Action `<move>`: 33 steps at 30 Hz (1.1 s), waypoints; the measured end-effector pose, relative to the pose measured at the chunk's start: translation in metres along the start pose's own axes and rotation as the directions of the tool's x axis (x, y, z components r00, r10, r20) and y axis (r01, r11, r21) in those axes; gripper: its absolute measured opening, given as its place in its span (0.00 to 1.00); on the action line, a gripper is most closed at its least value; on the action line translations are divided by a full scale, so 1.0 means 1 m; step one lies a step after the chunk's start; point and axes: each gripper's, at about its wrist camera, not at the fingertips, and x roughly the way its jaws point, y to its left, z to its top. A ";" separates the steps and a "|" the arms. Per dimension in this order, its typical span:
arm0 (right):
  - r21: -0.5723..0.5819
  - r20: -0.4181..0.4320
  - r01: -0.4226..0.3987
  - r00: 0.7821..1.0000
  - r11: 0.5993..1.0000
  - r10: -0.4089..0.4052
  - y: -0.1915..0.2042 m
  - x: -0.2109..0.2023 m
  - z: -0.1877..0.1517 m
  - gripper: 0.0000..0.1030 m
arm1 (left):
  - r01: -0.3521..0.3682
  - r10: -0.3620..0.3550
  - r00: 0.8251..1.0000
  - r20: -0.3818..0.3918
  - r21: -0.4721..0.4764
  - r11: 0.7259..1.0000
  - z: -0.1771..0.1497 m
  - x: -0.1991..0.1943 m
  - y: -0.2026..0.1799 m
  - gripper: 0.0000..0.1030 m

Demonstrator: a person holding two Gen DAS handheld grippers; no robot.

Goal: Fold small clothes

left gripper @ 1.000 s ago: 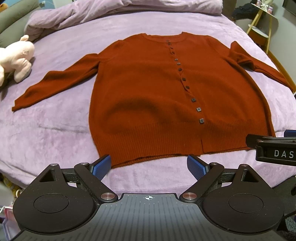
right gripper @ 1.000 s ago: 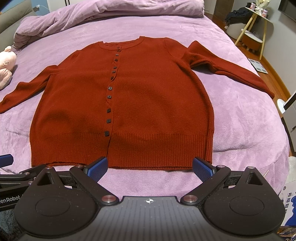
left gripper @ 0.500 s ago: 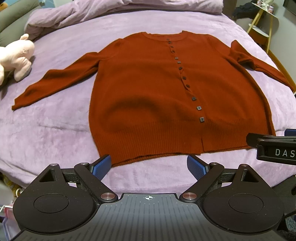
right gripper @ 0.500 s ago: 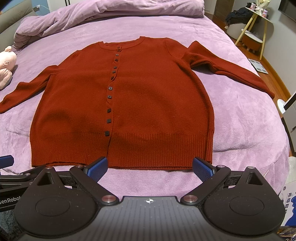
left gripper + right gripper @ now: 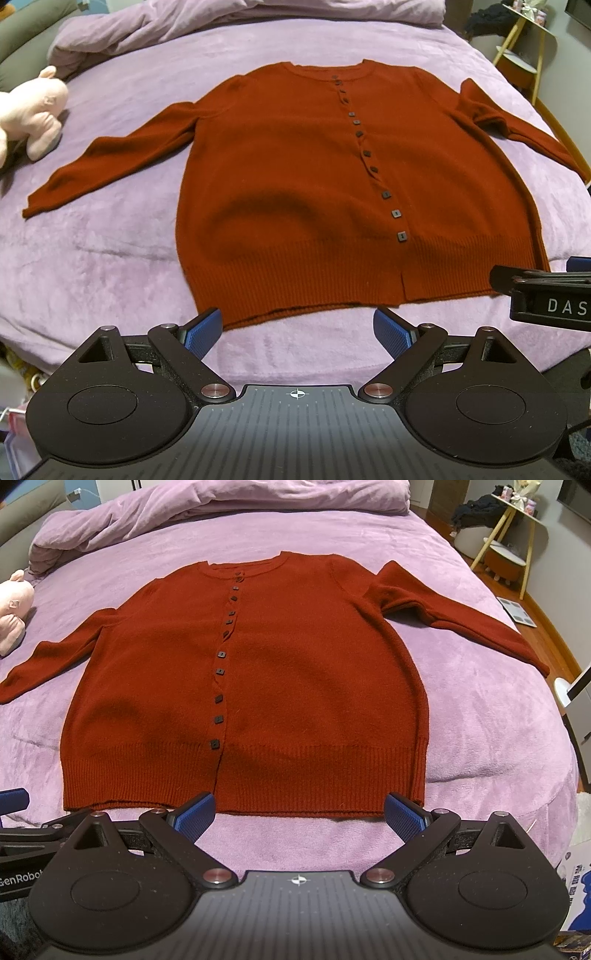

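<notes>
Rust-red knit, the cardigan (image 5: 295, 192) lies flat and face up on the bed (image 5: 110, 258), buttoned down the front with a row of small dark square buttons (image 5: 386, 194) running from the round neckline to the ribbed hem. Both sleeves are spread outward over the purple bedspread: one reaches toward the bed's left side, the other angles off toward the right edge. The hem lies nearest the cameras, just in front of both tools.

The left gripper (image 5: 297, 328) hangs over the near edge of the bed, its blue-padded fingers (image 5: 203, 332) spread wide and holding nothing, the tips just short of the left part of the hem. The right gripper (image 5: 299, 814) sits beside it in the same way, fingers apart and empty, its tips level with the right part of the hem; whether the pads touch the knit cannot be told. Each tool shows at the edge of the other's view.

A pink plush toy (image 5: 33, 110) lies on the bedspread beyond the left sleeve's cuff, apart from it. A bunched purple duvet (image 5: 221, 502) is piled across the head of the bed. Off the right side stands a yellow-legged side table (image 5: 513, 524).
</notes>
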 end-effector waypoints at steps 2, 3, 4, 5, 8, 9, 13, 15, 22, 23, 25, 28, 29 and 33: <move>0.000 0.000 0.000 1.000 1.000 0.000 0.000 0.000 0.000 0.95 | -0.001 0.001 1.000 -0.001 0.000 1.000 0.000 0.000 0.000 0.90; 0.001 -0.001 0.000 1.000 1.000 0.000 0.000 0.000 0.000 0.95 | 0.000 0.000 1.000 -0.001 0.000 1.000 0.000 0.000 0.000 0.90; 0.002 -0.001 0.000 1.000 1.000 0.000 0.000 0.000 0.000 0.95 | 0.001 -0.001 1.000 -0.002 -0.001 1.000 0.000 0.000 0.000 0.90; 0.003 -0.002 0.000 1.000 1.000 0.000 0.000 0.000 0.000 0.95 | 0.001 -0.001 1.000 -0.003 -0.002 1.000 0.000 0.000 -0.001 0.90; 0.004 -0.004 0.000 1.000 1.000 0.000 0.000 0.001 0.000 0.95 | 0.003 -0.003 1.000 -0.007 -0.002 1.000 0.001 0.000 -0.001 0.90; 0.003 -0.004 0.000 1.000 1.000 0.000 0.000 0.001 0.001 0.95 | 0.003 -0.003 1.000 -0.007 -0.002 1.000 0.001 0.000 -0.001 0.90; 0.004 -0.004 0.000 1.000 1.000 0.000 0.000 0.001 0.001 0.95 | 0.005 -0.005 1.000 -0.012 -0.003 1.000 0.002 0.000 -0.001 0.90; 0.004 -0.005 0.000 1.000 1.000 0.000 -0.001 0.001 0.001 0.95 | 0.005 -0.005 1.000 -0.014 -0.003 1.000 0.003 0.001 -0.001 0.90; 0.006 -0.012 -0.002 1.000 1.000 0.002 -0.001 0.003 0.001 0.95 | 0.006 -0.006 1.000 -0.021 -0.005 1.000 0.005 0.003 0.000 0.90; 0.006 -0.012 -0.003 1.000 1.000 0.003 -0.001 0.003 0.001 0.95 | 0.006 -0.007 1.000 -0.022 -0.005 1.000 0.005 0.003 0.001 0.90; 0.006 -0.013 -0.006 1.000 1.000 0.006 -0.001 0.003 0.001 0.95 | 0.006 -0.006 1.000 -0.025 -0.004 1.000 0.005 0.004 0.001 0.90; 0.006 -0.016 -0.010 1.000 1.000 0.010 -0.002 0.004 0.001 0.95 | 0.005 -0.005 1.000 -0.028 -0.004 1.000 0.005 0.005 0.001 0.90; 0.007 -0.017 -0.011 1.000 1.000 0.011 -0.002 0.005 0.001 0.95 | 0.005 -0.005 1.000 -0.030 -0.004 1.000 0.005 0.005 0.001 0.90; 0.013 -0.023 -0.015 1.000 1.000 0.016 -0.003 0.007 0.001 0.95 | 0.006 -0.006 0.999 -0.034 -0.005 1.000 0.005 0.006 0.001 0.90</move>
